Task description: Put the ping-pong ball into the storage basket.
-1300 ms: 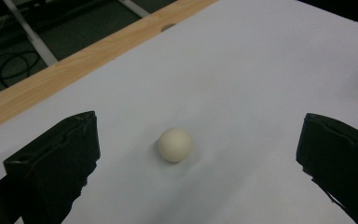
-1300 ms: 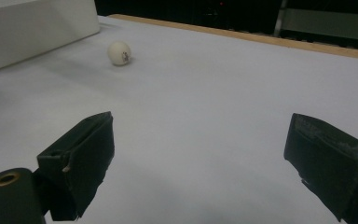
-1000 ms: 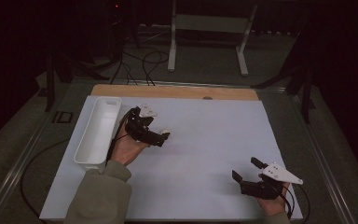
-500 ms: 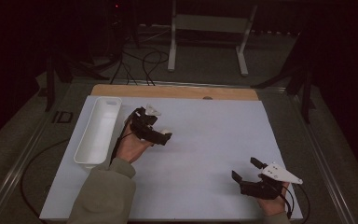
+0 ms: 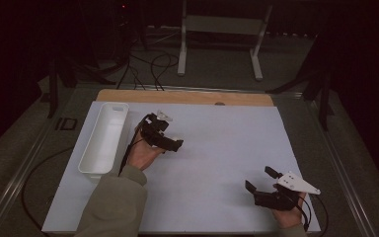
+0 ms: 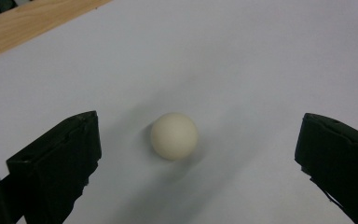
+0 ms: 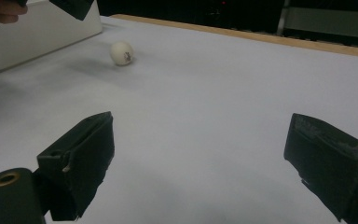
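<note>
A small cream ball (image 6: 174,136) lies on the white sheet (image 5: 217,148), right between the wide-apart jaws of my left gripper (image 6: 198,158), which touch nothing. In the high view, the left gripper (image 5: 170,138) hovers just right of the white tray (image 5: 103,138), held by a hand in an olive sleeve. My right gripper (image 5: 260,179) rests near the table's front right corner, open and empty. The right gripper view looks between its own jaws (image 7: 205,163) and shows the ball (image 7: 121,52) far off, with a dark mark on it.
The long white tray (image 7: 37,32) stands along the sheet's left side, and its inside looks bare. A wooden strip (image 5: 187,97) borders the far edge. Behind the table are cables and a metal stand (image 5: 217,44) on the floor.
The left gripper has moved right, away from the tray and toward the middle of the sheet. The right gripper has stayed put.
</note>
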Demonstrator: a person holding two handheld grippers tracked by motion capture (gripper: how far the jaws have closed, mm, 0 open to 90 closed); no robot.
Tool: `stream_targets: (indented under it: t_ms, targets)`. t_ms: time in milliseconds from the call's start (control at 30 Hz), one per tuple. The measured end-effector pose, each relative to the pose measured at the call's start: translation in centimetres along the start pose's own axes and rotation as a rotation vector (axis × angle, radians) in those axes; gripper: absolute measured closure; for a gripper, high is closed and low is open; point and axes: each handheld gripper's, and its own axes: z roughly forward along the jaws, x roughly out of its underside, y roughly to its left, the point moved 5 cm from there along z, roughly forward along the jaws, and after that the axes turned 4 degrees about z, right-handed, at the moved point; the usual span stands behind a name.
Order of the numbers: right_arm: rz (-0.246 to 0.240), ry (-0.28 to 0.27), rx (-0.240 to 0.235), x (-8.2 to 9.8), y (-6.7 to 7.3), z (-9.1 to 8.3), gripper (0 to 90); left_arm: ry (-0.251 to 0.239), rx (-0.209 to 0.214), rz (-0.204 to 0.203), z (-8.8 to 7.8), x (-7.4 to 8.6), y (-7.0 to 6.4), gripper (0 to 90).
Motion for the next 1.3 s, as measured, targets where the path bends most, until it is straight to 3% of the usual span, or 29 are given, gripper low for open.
stream_targets:
  t_ms: [567,733,1033,1300]
  targets:
    - [-0.002,0.005,-0.006,0.1,0.1,0.1,7.7,0.056,0.015,-0.064,2.1,0.6,0.7,2.9]
    - [-0.006,0.007,-0.009,0.1,0.2,0.2,7.7,0.087,0.011,-0.062,2.8,0.8,0.7,3.5]
    - [-0.007,0.007,-0.01,0.1,0.3,0.2,7.7,0.098,0.022,-0.113,3.3,0.9,1.2,5.2]
    - [-0.005,0.009,-0.01,0.1,0.3,0.3,7.7,0.118,0.013,-0.122,3.7,0.8,1.3,7.5]
